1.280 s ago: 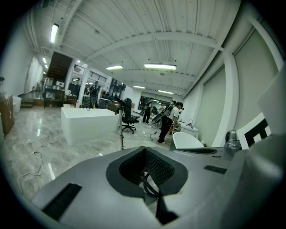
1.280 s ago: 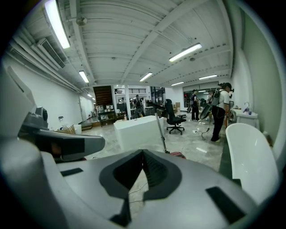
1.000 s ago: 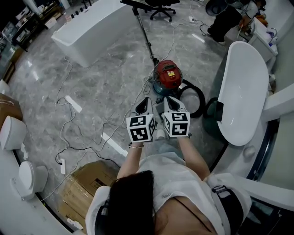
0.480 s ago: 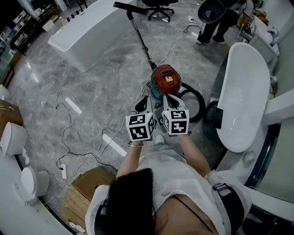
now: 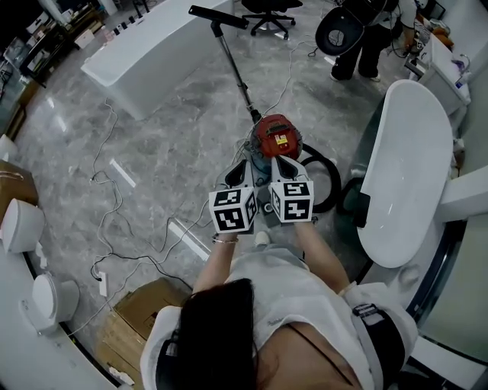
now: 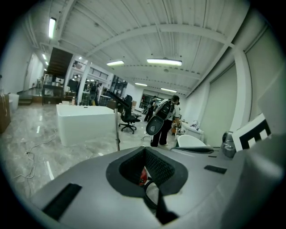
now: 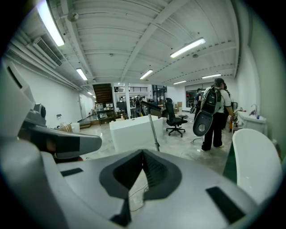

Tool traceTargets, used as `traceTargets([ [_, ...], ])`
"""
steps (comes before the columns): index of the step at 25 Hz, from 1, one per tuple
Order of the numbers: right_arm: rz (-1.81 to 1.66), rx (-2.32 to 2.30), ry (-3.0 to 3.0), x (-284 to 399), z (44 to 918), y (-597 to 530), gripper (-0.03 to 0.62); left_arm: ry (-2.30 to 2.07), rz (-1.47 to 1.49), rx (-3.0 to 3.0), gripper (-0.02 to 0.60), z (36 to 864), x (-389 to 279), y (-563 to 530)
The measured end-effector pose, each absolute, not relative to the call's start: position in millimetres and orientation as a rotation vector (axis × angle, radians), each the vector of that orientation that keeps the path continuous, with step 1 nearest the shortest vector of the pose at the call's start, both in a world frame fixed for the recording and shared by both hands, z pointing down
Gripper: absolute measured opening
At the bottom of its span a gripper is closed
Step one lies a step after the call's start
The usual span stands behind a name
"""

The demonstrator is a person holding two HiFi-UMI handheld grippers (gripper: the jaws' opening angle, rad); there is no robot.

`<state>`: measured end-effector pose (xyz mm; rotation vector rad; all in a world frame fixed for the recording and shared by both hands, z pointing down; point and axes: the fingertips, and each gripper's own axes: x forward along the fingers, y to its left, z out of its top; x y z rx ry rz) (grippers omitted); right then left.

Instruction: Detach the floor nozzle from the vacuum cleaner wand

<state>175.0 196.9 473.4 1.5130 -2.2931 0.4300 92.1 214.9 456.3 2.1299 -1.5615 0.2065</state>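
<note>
The red canister vacuum stands on the marble floor just ahead of both grippers. Its thin wand slants up and away to the black floor nozzle, which is still on the wand's far end. My left gripper and right gripper are held side by side, both shut and empty, pointing at the canister without touching it. In the left gripper view the jaws are closed, with a bit of the red canister showing through the notch. The right gripper is closed too, and the wand rises beyond it.
A black hose loops right of the canister. A white bathtub stands at the right and a white rectangular tub at the far left. Cables trail over the floor. A person stands far right. A cardboard box lies behind left.
Both grippers have moved forward together, so the canister now sits closer in front of them. The person at the far right has shifted a little left. Both grippers stay shut.
</note>
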Motion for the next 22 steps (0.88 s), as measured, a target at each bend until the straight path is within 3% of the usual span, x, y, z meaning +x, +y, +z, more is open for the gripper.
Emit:
traceTargets([
  [22, 0.416, 1.397, -2.337, 192.1, 490.8, 158.5, 0.015, -1.679, 0.187, 2.025, 0.005, 464.7, 106.9, 181.8],
])
